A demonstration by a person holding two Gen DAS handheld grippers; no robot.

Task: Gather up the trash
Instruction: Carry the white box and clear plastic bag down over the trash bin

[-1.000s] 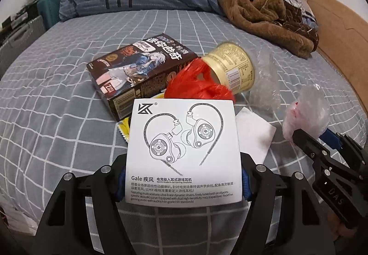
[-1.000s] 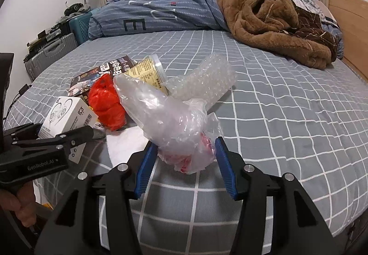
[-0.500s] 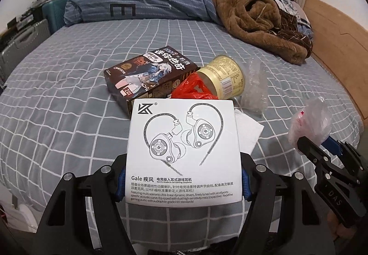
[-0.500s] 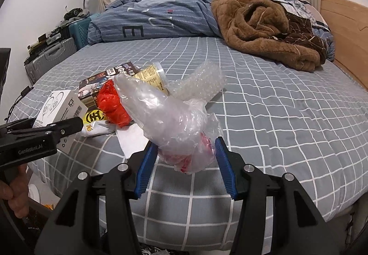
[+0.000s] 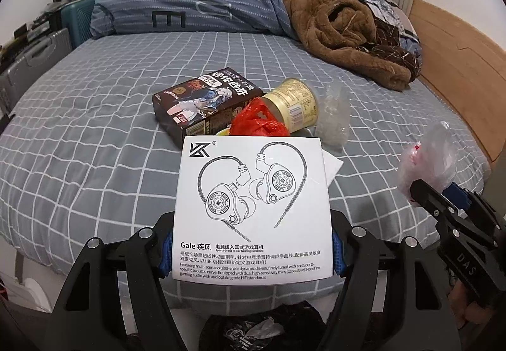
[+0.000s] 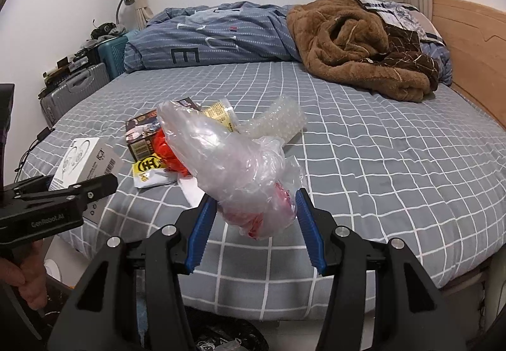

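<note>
Grey checked sheets cover the bed (image 5: 95,135) ahead of us, with a folded blue duvet (image 5: 196,12) and a heaped brown blanket (image 5: 348,31) along the far side, a wooden headboard (image 6: 474,44) at the right and suitcases (image 6: 76,91) by the wall at the left.

We carry the left gripper (image 5: 252,251) with its blue pads pressed on the two side edges of a white earphone box (image 5: 253,208), so its jaws pinch that box and hold it up off the sheets near the bed's front edge. Our right gripper (image 6: 256,221) has its jaws closed on a crumpled clear plastic bag (image 6: 234,161) with some red inside, also lifted clear of the bed.

More trash lies together on the sheets beyond the box: a dark snack carton (image 5: 202,104), a red plastic bag (image 5: 257,123) touching it, a yellow tub (image 5: 294,104) on its side just behind the red bag, a piece of bubble wrap (image 6: 278,120) to the right of the tub, a yellow-and-white wrapper (image 6: 151,170) and a white sheet of paper (image 5: 332,166) partly hidden behind the box.

Below both grippers we see the dark mouth of a black bag (image 5: 262,329) on the floor beside the bed.
</note>
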